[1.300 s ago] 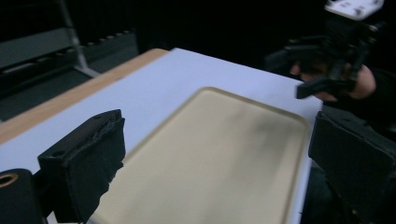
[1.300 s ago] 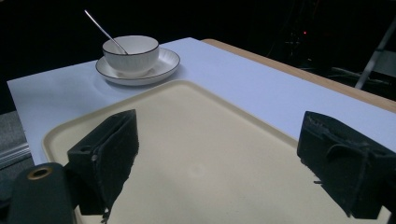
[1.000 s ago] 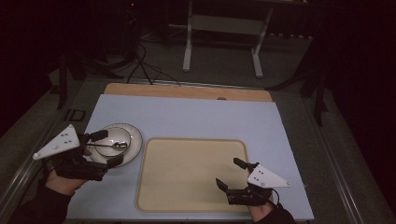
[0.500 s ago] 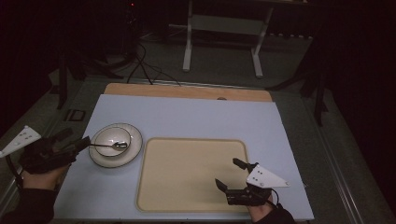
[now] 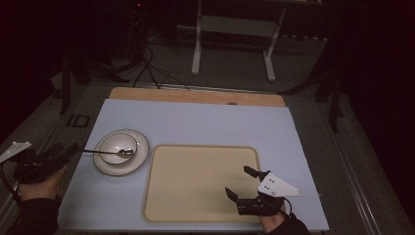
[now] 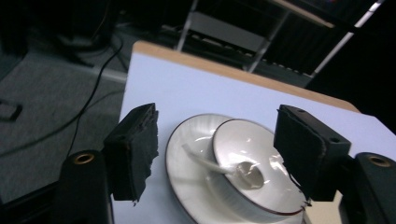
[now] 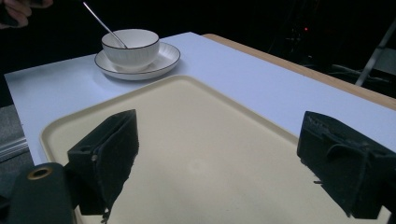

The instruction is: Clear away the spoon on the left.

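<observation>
Left claw (image 5: 73, 148) withdrawn off-table, narrowing yet empty; white dark-rimmed bowl (image 5: 117, 146) holding spoon (image 5: 110, 152).

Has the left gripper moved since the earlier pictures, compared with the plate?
Yes. In the high view the left gripper was over the plate; now it is left of it, off the table edge, jaws closing on nothing.

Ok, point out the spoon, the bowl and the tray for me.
spoon (image 5: 100, 152), high view, middle of its handle.
bowl (image 7: 133, 49), right gripper view, its ribbed outer wall.
tray (image 5: 200, 183), high view, bare middle of its floor.
</observation>
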{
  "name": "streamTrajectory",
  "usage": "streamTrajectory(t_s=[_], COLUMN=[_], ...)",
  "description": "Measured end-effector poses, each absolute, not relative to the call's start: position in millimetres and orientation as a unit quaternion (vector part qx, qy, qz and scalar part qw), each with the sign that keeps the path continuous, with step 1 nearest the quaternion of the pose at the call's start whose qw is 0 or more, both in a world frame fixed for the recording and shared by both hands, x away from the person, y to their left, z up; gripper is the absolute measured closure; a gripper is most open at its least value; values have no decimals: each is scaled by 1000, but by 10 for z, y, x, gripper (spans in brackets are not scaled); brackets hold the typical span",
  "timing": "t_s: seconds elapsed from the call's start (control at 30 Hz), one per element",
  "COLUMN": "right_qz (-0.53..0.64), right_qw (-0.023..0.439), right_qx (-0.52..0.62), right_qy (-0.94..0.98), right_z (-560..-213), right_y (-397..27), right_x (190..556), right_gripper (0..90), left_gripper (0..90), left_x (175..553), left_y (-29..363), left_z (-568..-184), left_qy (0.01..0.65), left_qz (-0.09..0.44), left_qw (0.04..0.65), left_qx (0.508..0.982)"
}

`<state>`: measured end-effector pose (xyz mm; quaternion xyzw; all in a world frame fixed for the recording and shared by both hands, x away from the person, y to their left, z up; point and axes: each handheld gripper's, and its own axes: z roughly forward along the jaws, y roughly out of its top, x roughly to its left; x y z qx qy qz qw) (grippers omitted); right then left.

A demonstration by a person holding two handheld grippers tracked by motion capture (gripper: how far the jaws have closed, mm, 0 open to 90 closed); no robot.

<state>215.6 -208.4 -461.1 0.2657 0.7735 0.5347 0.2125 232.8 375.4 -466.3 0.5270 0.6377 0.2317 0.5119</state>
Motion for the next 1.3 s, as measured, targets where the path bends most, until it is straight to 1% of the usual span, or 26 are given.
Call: streamTrajectory(t_s=[0.1, 0.27, 0.37, 0.43, 0.47, 0.53, 0.6, 0.67, 0.77, 0.83, 1.0, 1.1, 1.3], right_qz=[535, 535, 534, 535, 534, 534, 534, 534, 535, 535, 535, 535, 535], right_qw=[213, 212, 211, 211, 211, 210, 209, 209, 209, 208, 208, 207, 206], right_qx=[265, 266, 267, 267, 267, 267, 267, 266, 267, 267, 266, 266, 266], right_qy=[774, 773, 774, 774, 774, 774, 774, 775, 774, 774, 775, 775, 775], right_z=[-4612, -4612, -4614, -4614, -4614, -4615, -4616, -4615, -4617, -4617, -4617, -4618, -4620], right_y=[-2084, -2083, -2082, -2083, -2084, -2085, -2085, -2085, -2087, -2088, -2087, -2085, -2082], right_x=[2160, 2158, 2160, 2160, 2161, 2163, 2164, 2163, 2166, 2166, 2167, 2168, 2171], right_gripper=[129, 128, 129, 129, 129, 129, 129, 129, 128, 129, 129, 129, 129], left_gripper=[340, 398, 456, 522, 530, 588, 620, 661, 730, 764, 858, 888, 895], left_x=[2349, 2381, 2402, 2414, 2418, 2428, 2435, 2443, 2446, 2441, 2430, 2425, 2433], left_y=[3759, 3741, 3726, 3716, 3711, 3711, 3702, 3684, 3674, 3676, 3648, 3646, 3635], left_z=[-4730, -4821, -4879, -4907, -4917, -4933, -4953, -4961, -4966, -4967, -4927, -4924, -4894], left_qy=[659, 685, 695, 699, 702, 707, 711, 713, 711, 700, 687, 686, 680], left_qz=[223, 208, 194, 186, 189, 184, 182, 185, 183, 182, 198, 193, 190], left_qw=[506, 505, 509, 516, 516, 522, 527, 526, 539, 562, 570, 577, 586], left_qx=[510, 483, 469, 459, 452, 440, 428, 426, 413, 401, 405, 398, 397])
